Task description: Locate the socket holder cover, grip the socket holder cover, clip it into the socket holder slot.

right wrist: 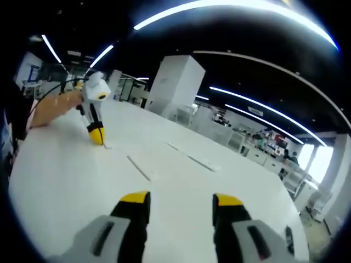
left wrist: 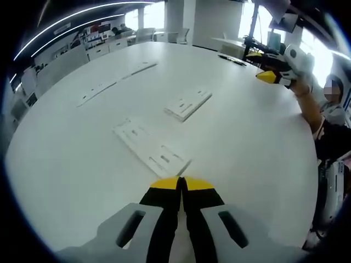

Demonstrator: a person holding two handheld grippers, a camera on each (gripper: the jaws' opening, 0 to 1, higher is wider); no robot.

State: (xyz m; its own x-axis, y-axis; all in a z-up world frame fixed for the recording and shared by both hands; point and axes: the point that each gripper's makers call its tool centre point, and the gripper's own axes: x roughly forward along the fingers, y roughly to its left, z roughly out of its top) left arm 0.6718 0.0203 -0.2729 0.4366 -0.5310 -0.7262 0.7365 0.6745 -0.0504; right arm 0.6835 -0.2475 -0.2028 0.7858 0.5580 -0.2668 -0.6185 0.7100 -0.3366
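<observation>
In the left gripper view the left gripper (left wrist: 180, 183) has its jaws pressed together, nothing between them, tips just short of a long white holder (left wrist: 149, 147) lying flat on the table (left wrist: 258, 148). A second, shorter white plate (left wrist: 188, 103) lies beyond it, and two thin strips (left wrist: 116, 81) farther off, four white pieces in all. Which one is the cover I cannot tell. The right gripper (right wrist: 178, 200) hangs over the table with jaws spread

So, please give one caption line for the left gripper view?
Left gripper, jaws shut, above a white table near a long flat white plastic strip.
</observation>
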